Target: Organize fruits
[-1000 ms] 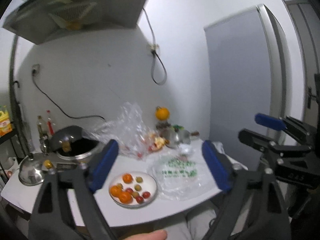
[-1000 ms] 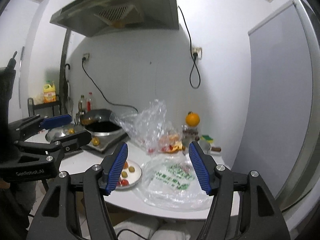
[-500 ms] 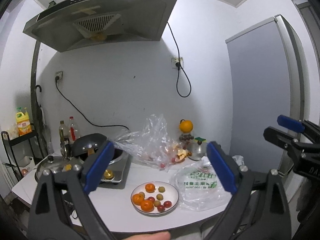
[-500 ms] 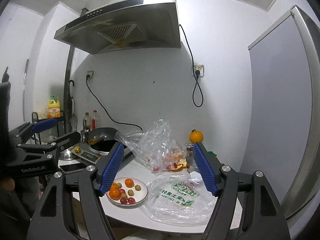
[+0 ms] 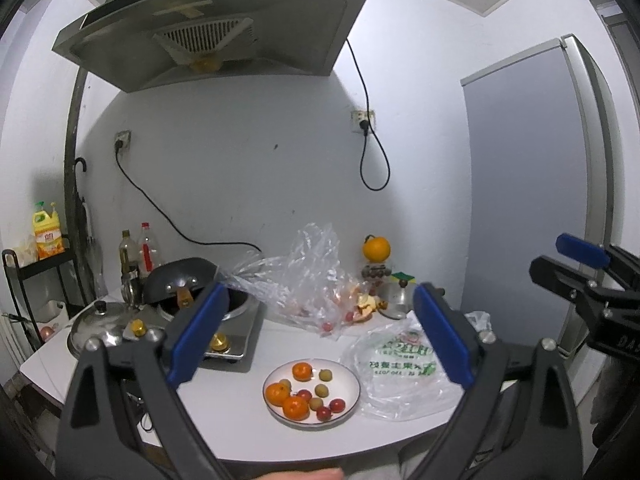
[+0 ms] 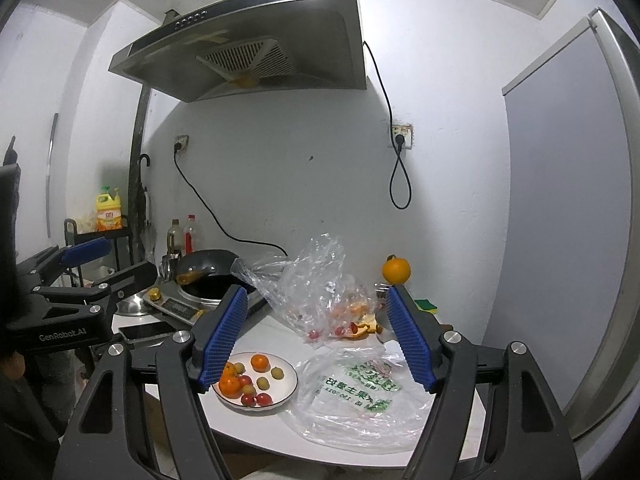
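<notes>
Left gripper: jaws spread wide, nothing between them, held above the table's near edge.
Right gripper: jaws parted, empty.
White plate: on the table, carrying mandarins, cherry tomatoes and small green fruits (mixed together).
Printed plastic bag: flat, just right of the plate.
</notes>
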`<move>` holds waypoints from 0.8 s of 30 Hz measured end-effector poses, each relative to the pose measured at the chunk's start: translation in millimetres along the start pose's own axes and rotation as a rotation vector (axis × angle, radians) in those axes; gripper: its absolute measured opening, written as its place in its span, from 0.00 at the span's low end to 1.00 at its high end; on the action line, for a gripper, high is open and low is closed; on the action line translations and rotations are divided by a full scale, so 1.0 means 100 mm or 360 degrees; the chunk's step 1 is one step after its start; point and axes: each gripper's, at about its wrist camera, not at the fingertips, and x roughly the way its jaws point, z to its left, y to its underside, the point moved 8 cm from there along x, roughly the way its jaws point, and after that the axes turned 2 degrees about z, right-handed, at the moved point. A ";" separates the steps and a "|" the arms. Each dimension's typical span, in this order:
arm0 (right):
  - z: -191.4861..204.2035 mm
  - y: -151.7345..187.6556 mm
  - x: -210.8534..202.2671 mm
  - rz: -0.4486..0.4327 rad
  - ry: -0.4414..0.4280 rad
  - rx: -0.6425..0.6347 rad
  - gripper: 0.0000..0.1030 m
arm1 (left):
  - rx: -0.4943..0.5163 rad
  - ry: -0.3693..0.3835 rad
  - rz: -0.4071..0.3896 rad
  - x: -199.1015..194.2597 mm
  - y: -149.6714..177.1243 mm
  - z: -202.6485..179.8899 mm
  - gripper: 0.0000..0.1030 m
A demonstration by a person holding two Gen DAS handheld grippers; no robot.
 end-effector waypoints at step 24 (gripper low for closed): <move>0.02 0.06 0.16 0.0054 0.0009 0.0013 0.73 | -0.0020 -0.0014 0.0041 0.09 0.10 0.11 0.92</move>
